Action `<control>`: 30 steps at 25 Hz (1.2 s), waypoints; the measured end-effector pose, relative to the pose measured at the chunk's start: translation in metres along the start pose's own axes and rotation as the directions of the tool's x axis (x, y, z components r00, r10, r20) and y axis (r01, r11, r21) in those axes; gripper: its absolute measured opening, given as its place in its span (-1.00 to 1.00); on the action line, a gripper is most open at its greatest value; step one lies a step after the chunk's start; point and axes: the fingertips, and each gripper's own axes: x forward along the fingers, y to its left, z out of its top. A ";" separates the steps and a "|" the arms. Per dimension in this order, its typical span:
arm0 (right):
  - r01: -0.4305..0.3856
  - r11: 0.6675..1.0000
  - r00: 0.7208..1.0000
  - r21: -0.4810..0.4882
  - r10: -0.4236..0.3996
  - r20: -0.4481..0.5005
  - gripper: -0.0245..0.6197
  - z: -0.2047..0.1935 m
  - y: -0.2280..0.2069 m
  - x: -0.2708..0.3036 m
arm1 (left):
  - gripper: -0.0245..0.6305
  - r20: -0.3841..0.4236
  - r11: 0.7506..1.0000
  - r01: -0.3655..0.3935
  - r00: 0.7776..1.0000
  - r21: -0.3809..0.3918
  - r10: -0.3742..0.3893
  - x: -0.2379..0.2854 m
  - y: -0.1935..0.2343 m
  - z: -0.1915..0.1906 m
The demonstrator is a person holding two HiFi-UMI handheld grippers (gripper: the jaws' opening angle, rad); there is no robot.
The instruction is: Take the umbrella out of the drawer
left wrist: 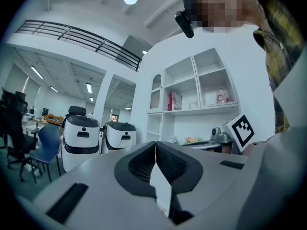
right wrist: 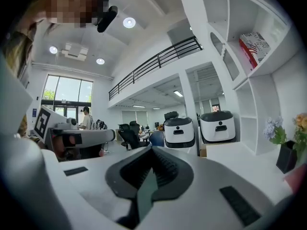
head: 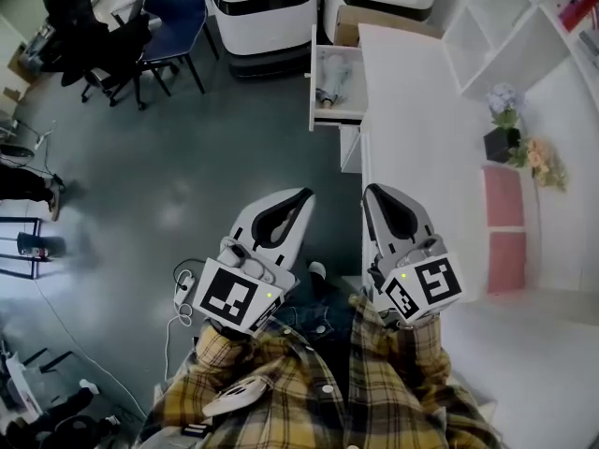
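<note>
A dark grey, glossy floor [head: 187,176] fills the left and middle of the head view. A white desk [head: 421,129] runs along the right, with open white shelving [head: 510,36] at the upper right. A dark pot of flowers [head: 499,145] stands above two pink panels [head: 505,223]. Two rounded white machines [head: 262,7] stand at the top. A blue chair [head: 178,3] and a black office chair [head: 98,45] sit at the upper left. The right gripper view shows a railed balcony [right wrist: 158,56], round ceiling lights [right wrist: 128,22] and tall bright windows [right wrist: 67,95].

Glossy grey floor [head: 178,195], smooth white drawer [head: 348,64] and counter [head: 412,120], plaid cloth shirt [head: 290,391].
</note>
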 end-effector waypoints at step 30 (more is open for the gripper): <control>0.104 0.991 0.993 0.088 -0.098 -0.068 -0.87 -0.001 -0.044 0.143 | -0.86 -0.076 0.991 0.125 0.989 -0.050 -0.129 0.092 0.139 0.004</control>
